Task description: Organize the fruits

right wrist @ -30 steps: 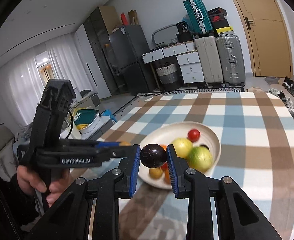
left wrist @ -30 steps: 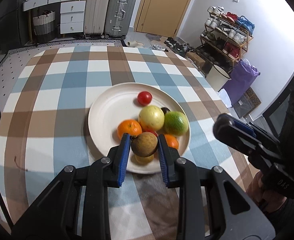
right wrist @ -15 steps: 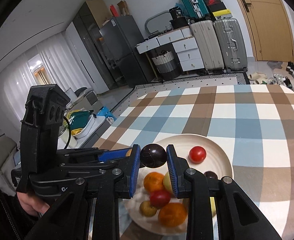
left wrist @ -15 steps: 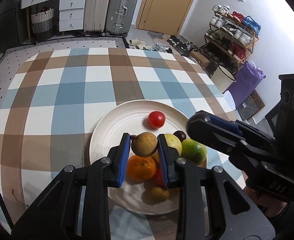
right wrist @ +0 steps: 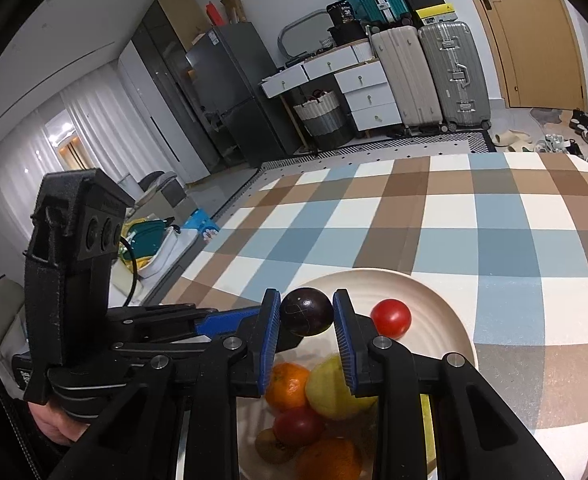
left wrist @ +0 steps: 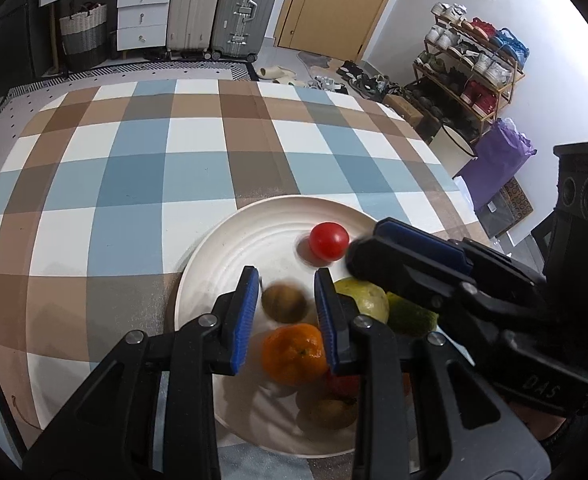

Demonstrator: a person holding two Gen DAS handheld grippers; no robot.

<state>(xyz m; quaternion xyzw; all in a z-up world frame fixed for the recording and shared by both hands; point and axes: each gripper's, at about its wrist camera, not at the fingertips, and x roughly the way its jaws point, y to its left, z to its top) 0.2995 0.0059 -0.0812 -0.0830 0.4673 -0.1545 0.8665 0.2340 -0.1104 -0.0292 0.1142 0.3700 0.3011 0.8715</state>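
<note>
Over the checked counter [left wrist: 142, 184], your left hand-held gripper [left wrist: 282, 312] hangs above the white plate [left wrist: 230, 256] with its blue pads spread and nothing between them. Just beyond and below those pads a brown round fruit [left wrist: 284, 304] shows as a blur over the plate; you cannot tell from this view whether it is touching the plate. An orange [left wrist: 294, 354] lies close under the left gripper's right pad, with a yellow-green fruit [left wrist: 364, 300] and a green one [left wrist: 412, 318] beside it to the right. A small red tomato [left wrist: 329, 241] sits apart from them, nearer the plate's far rim. A small brownish fruit [left wrist: 332, 412] lies at the near side of the plate.

Your right hand-held gripper [right wrist: 306, 320] is clenched on a dark purple round fruit [right wrist: 306, 317], pinched between both blue pads and held above the plate's left part. In the right wrist view, the tomato [right wrist: 391, 318] lies just to the right of that gripper's right finger, and the pile of fruit sits below it. Your left gripper's body [right wrist: 94, 308] fills the left of that view.
</note>
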